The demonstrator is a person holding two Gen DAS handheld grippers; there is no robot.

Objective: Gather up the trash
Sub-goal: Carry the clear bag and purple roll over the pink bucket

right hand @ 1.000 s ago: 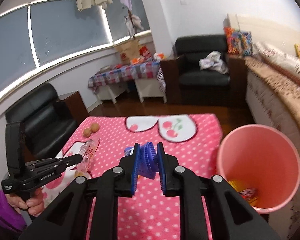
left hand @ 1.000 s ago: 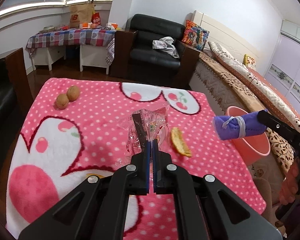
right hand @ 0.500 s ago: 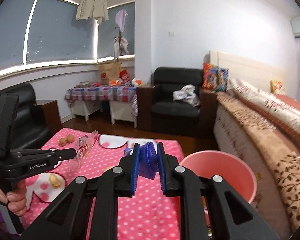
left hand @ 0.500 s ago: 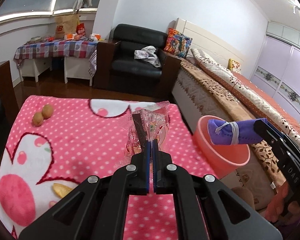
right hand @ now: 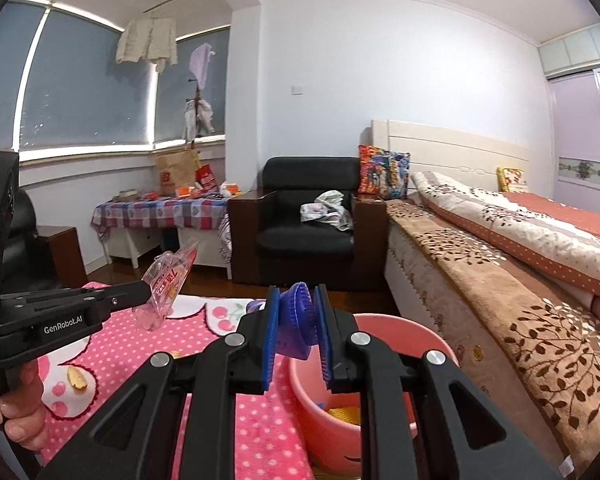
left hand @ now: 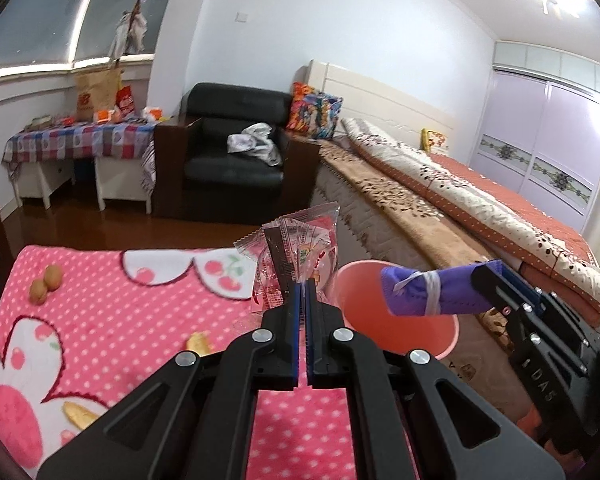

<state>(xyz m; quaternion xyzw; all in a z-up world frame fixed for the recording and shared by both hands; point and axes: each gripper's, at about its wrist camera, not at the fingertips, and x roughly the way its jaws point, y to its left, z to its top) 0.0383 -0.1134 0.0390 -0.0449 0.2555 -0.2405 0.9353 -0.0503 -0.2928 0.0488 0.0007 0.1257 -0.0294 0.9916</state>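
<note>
Left gripper (left hand: 303, 286) fingers are pinching a clear snack wrapper (left hand: 296, 258) beside the pink bin (left hand: 440, 350), right gripper (right hand: 296, 322) fingers are clamping a rolled purple mask (left hand: 428, 292) above it; releasing off-centre is risking spills onto the bench (left hand: 140, 300).

White walls, dark wood floor (left hand: 100, 228), a black armchair (right hand: 308, 216), a bed (right hand: 520, 232) and curved windows (right hand: 80, 80).
</note>
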